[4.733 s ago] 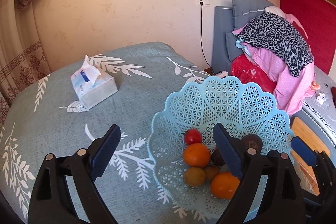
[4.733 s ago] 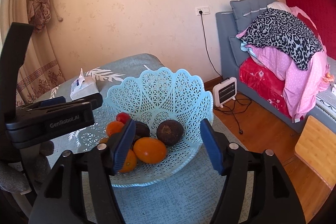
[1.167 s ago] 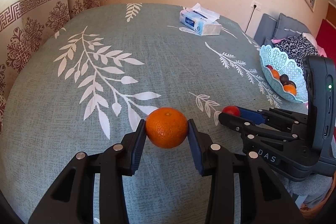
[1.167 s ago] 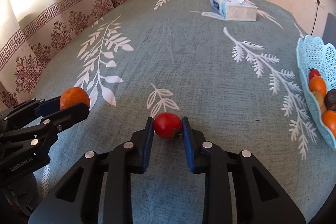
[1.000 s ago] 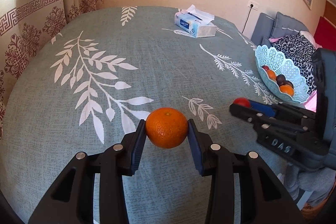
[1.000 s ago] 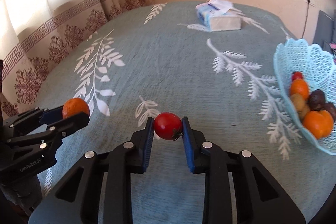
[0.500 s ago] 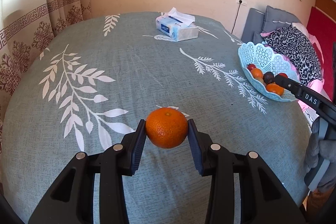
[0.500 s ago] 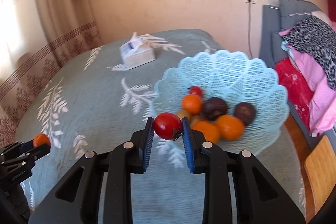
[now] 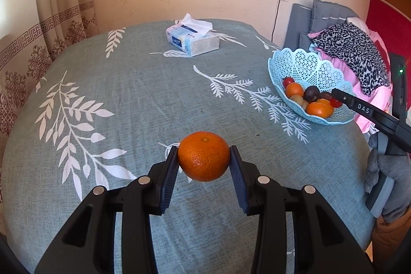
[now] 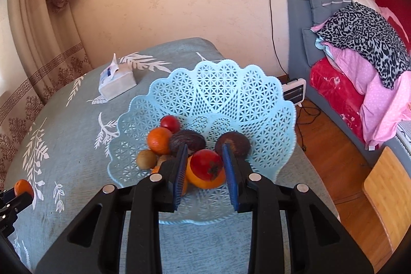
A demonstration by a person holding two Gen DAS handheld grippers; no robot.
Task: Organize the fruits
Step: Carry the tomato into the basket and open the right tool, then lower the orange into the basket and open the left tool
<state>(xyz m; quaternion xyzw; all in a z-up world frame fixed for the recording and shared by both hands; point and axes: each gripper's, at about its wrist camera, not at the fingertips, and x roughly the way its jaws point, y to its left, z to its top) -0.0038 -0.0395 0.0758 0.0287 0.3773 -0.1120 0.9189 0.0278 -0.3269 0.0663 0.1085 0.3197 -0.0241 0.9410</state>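
Observation:
My left gripper (image 9: 204,162) is shut on an orange (image 9: 203,156) and holds it above the grey-blue tablecloth, well left of the basket. The pale blue lattice fruit basket (image 9: 308,68) stands at the table's right edge with oranges, dark fruits, a kiwi and a tomato in it. My right gripper (image 10: 205,166) hangs over the basket (image 10: 231,96). The red tomato (image 10: 206,164) sits between its jaws, touching the right pad with a small gap to the left one, and rests on an orange (image 10: 205,180) in the basket. The right gripper also shows in the left wrist view (image 9: 336,96).
A tissue box (image 9: 192,39) lies at the far side of the table. A sofa with piled clothes (image 10: 359,43) stands to the right of the table, with a small heater (image 10: 295,91) and wooden floor beside it. A curtain (image 9: 51,4) hangs at the left.
My right gripper carried the tomato from mid-table to over the basket and lowered it among the fruit; its jaws have widened slightly. My left gripper keeps holding the orange and has turned toward the basket.

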